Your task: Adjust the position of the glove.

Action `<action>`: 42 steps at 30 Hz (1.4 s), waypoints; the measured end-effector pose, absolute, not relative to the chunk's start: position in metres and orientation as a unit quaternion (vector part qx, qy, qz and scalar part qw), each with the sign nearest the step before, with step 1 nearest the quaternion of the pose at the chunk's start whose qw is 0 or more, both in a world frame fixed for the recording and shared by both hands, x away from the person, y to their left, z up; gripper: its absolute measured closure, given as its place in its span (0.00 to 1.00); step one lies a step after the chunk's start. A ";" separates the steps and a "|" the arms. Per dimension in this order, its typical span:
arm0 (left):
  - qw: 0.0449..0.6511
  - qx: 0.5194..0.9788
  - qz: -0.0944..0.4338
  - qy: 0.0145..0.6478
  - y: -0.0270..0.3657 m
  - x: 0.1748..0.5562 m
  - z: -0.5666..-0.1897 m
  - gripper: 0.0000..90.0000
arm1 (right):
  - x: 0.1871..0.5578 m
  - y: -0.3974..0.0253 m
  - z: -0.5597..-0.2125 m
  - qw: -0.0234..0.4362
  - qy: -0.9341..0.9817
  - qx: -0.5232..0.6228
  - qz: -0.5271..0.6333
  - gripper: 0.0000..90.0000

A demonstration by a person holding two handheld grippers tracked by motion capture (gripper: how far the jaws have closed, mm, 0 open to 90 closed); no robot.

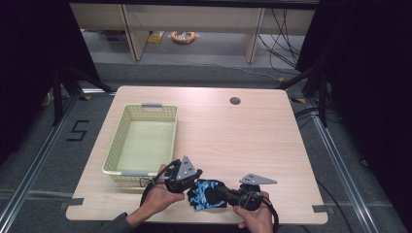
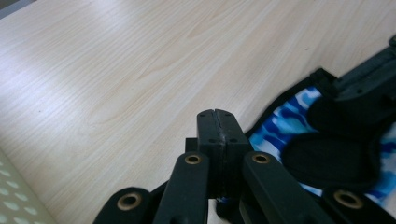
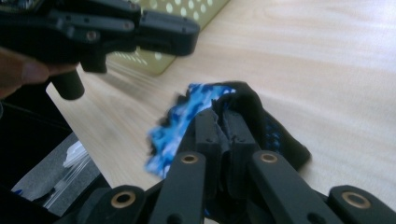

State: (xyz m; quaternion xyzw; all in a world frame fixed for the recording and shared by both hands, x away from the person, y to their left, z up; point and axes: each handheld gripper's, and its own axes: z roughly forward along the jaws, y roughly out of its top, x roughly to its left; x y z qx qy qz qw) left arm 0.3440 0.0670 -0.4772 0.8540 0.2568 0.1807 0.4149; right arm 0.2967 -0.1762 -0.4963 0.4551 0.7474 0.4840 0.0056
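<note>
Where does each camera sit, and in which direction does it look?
High view: above the person's side, looking forward and down on the table; both hands, left tool and right tool show.
Left gripper view: rides the left tool, jaws shut, looking across the bare wood.
Right gripper view: rides the right tool, shut on the blue patterned cloth.
Shared: all three show the cloth, and the basket appears too.
</note>
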 end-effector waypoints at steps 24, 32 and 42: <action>0.412 0.859 0.080 0.293 0.097 0.297 -0.500 0.55 | 0.287 -0.180 -0.491 0.057 0.778 0.426 0.458 0.64; 0.397 0.873 0.085 0.271 0.095 0.289 -0.509 0.53 | 0.278 -0.187 -0.494 0.067 0.823 0.388 0.410 0.59; 0.392 0.882 0.097 0.242 0.089 0.292 -0.514 0.70 | 0.277 -0.175 -0.498 0.103 0.866 0.337 0.354 0.63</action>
